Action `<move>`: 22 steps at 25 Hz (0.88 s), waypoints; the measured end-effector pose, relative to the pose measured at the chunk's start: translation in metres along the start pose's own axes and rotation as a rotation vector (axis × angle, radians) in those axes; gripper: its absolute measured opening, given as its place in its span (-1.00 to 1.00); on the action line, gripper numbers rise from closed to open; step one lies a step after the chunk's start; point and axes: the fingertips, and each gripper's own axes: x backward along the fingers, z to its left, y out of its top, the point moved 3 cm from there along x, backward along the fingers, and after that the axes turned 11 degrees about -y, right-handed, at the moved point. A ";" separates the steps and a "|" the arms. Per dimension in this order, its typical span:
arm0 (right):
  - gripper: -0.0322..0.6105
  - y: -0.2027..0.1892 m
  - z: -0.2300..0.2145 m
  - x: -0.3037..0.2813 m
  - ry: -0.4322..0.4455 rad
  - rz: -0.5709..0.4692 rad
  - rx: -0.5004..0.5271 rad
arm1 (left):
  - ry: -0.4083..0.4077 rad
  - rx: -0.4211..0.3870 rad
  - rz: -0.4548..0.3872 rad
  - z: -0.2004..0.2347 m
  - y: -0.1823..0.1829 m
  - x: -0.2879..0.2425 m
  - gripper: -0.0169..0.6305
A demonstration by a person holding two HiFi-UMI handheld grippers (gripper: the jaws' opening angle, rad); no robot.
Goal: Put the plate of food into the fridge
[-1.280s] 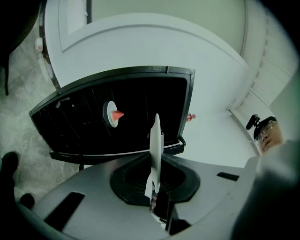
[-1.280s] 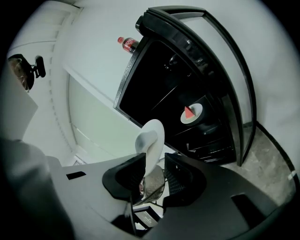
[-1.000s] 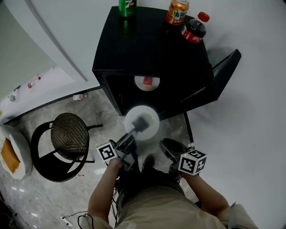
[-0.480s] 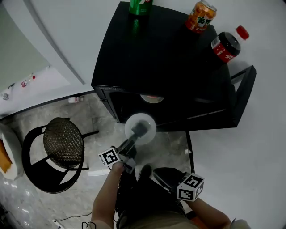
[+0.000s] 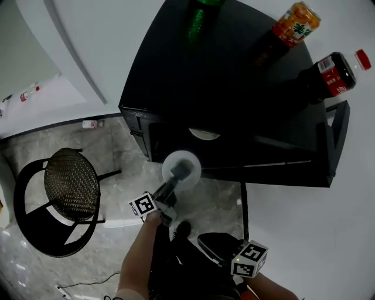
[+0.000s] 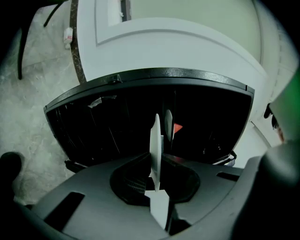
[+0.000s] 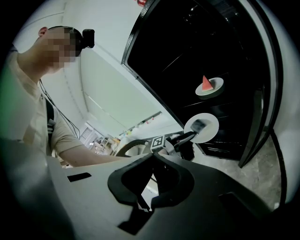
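A white plate (image 5: 181,169) hangs just in front of the black fridge (image 5: 222,70), whose inside is open to me. My left gripper (image 5: 183,171) is shut on its rim. No food shows on this plate. In the left gripper view the plate (image 6: 154,140) stands edge-on between the jaws of the left gripper (image 6: 157,174). A second plate (image 5: 205,134) lies inside the fridge; the right gripper view shows that plate (image 7: 209,87) carrying a red wedge. My right gripper (image 5: 203,239) hangs low near my body, and the right gripper (image 7: 153,161) is shut on nothing.
The fridge door (image 5: 336,140) stands open at the right. A green bottle (image 5: 202,4), an orange can (image 5: 299,23) and a cola bottle (image 5: 331,70) stand on the fridge top. A black chair with a woven seat (image 5: 67,184) is at the left. A small bottle (image 5: 91,123) lies by the wall.
My head has moved nearer the fridge, which now fills more of the view. The right gripper has drawn back toward my body. The left gripper still holds the plate at the opening.
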 end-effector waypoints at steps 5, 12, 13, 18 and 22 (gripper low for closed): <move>-0.83 -0.009 -0.007 -0.007 0.017 -0.001 -0.011 | 0.013 -0.003 -0.039 0.026 0.007 -0.002 -0.86; -0.83 -0.022 -0.004 -0.007 0.032 -0.008 -0.010 | 0.040 -0.011 -0.025 0.044 0.001 -0.002 -0.86; -0.83 -0.022 -0.004 -0.009 0.032 -0.006 0.010 | 0.043 -0.013 -0.027 0.047 0.002 -0.003 -0.86; -0.83 -0.022 -0.008 -0.023 0.005 0.020 0.137 | 0.060 -0.025 -0.027 0.065 0.004 -0.014 -0.86; -0.83 -0.017 -0.011 -0.028 0.012 -0.001 0.178 | 0.076 -0.025 -0.035 0.081 0.005 -0.022 -0.86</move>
